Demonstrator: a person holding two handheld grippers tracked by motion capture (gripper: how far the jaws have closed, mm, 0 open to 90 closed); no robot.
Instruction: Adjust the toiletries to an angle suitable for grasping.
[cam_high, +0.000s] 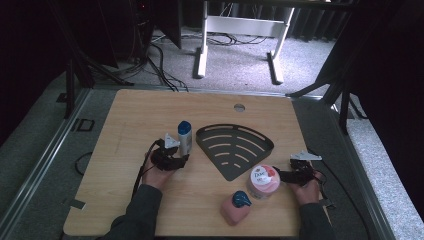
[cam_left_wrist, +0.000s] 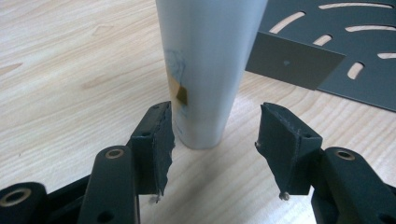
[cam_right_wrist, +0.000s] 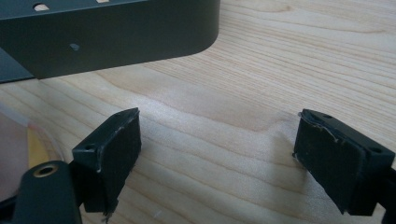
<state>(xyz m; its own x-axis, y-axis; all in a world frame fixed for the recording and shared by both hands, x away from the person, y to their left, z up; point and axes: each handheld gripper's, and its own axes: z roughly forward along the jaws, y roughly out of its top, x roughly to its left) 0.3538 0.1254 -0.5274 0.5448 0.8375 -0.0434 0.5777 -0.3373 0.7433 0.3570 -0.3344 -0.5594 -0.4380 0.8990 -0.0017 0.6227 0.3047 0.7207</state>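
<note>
Dim room from above, bright and soft up close.

The high view is dark and grainy: only the table (cam_high: 150, 115) and the grey floor behind it catch light, while the edges sink into black. Shadows on the wood are faint and short. In the left gripper view the pale bottle (cam_left_wrist: 205, 70) is washed out and slightly blurred, with even light on the wood. In the right gripper view a mild sheen lies across the wood grain, and the near tongs (cam_right_wrist: 212, 161) look soft.
</note>
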